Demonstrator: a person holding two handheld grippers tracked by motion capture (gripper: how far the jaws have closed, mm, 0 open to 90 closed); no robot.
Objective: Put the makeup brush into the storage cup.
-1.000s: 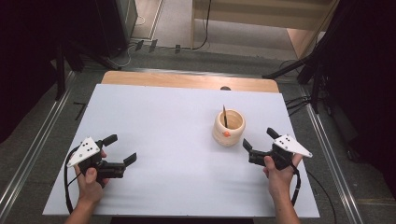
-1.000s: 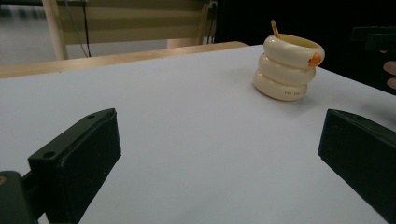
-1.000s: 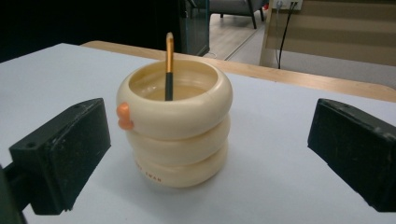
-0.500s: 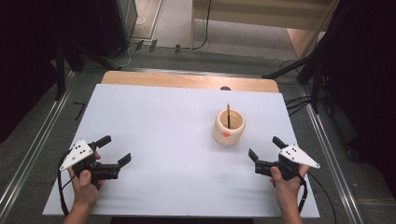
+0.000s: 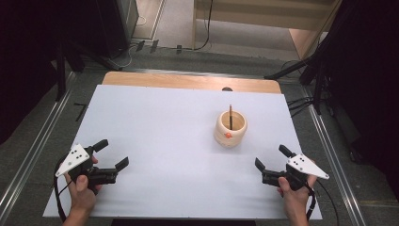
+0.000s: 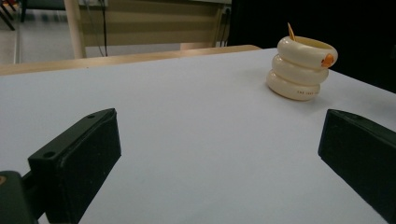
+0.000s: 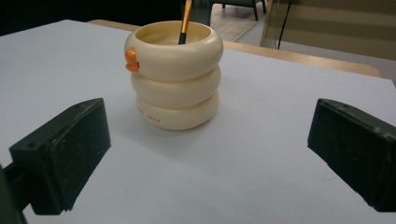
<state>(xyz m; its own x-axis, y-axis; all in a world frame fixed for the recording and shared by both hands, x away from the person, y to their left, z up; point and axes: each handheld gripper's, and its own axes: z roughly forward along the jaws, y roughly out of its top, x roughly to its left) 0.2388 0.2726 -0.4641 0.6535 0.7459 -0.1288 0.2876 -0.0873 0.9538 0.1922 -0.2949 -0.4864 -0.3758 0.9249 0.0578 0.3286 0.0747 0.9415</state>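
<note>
The table (image 5: 155, 117) holds a round cream cup (image 5: 230, 129) on its right side, with a thin brush (image 5: 230, 116) standing inside. The left gripper (image 5: 109, 159) and right gripper (image 5: 275, 158) sit low near the front edge, jaws spread wide, holding nothing. To grab the brush well, I think the nearer right one should come in slowly from above.

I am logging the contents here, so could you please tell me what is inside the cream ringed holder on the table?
A single thin stick, likely a pencil or brush, stands inside the cream holder, leaning on its rim. Its lower end and the holder's bottom are hidden by the wall.
</note>
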